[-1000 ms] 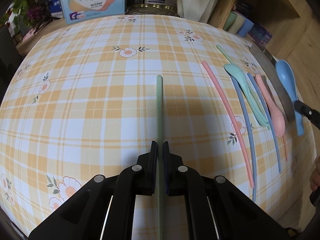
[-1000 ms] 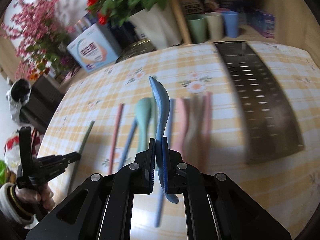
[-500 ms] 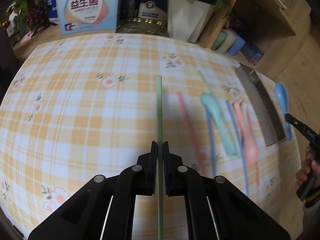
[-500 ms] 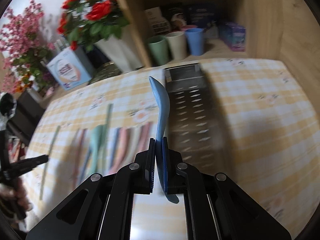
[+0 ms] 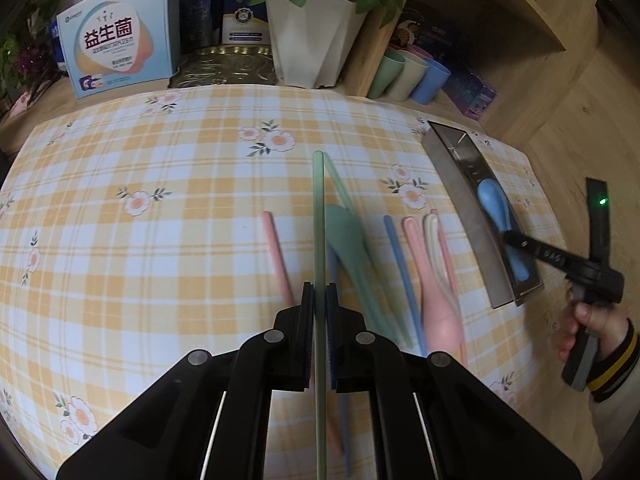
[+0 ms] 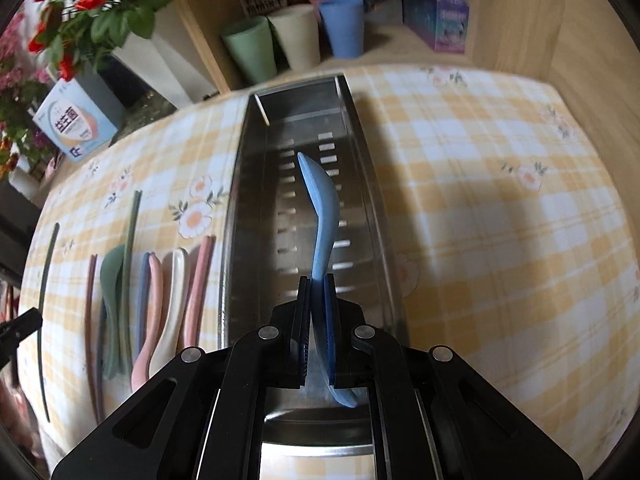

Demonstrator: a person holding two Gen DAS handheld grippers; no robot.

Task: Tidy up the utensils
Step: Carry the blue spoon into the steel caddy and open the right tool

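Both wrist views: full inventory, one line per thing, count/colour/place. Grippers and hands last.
metal tray: 1, steel, slotted floor, right side of cloth
blue spoon: 1, over tray, clamped
green chopstick: 1, clamped, above the cloth
loose utensils: several spoons and chopsticks, pink, green, blue, cream, left of tray; exact count unclear
cups: 3, green, cream, blue, shelf behind tray
flower pot: 1, white, red flowers, behind table
box: 1, light blue, back left
tablecloth: 1, yellow plaid, floral
left gripper: shut on chopstick
right gripper: shut on spoon
hand: 1, striped cuff, on right gripper's handle
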